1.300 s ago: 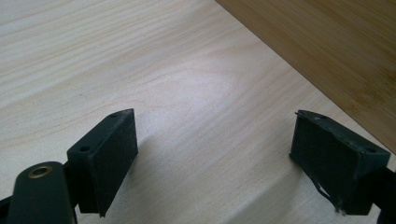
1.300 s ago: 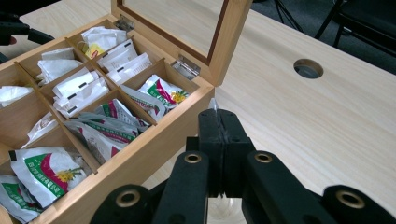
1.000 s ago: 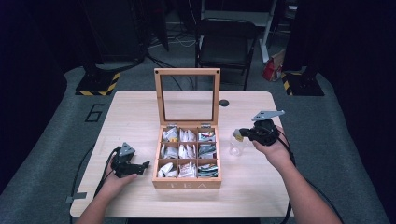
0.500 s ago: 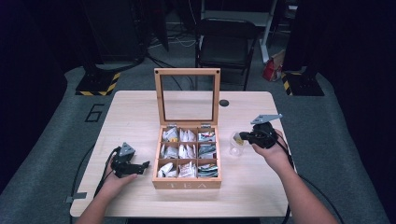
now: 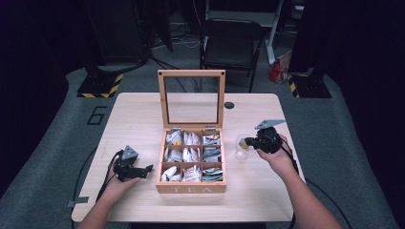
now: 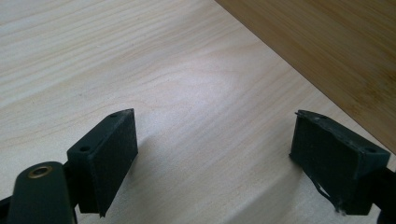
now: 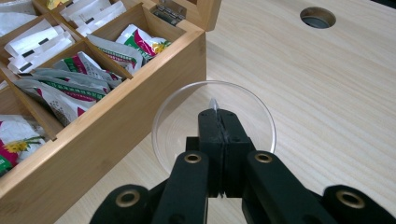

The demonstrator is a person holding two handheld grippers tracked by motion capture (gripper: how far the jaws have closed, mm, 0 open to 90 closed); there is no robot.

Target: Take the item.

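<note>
While my right gripper [image 7: 218,122] hangs over the clear round plastic cup [image 7: 177,122], its jaws are pressed together on a thin transparent sliver at their tips; what the sliver is I cannot tell. Cup stands on the pale wooden table [image 5: 143,114], just beside the right wall of the open bamboo tea box [image 5: 191,188] with its sachet compartments. My left gripper [image 6: 212,154] rests low over bare tabletop left of the box, jaws wide apart, nothing between them.

Clear glossy cup [image 7: 187,116]; matt wooden box [image 7: 116,116].
</note>
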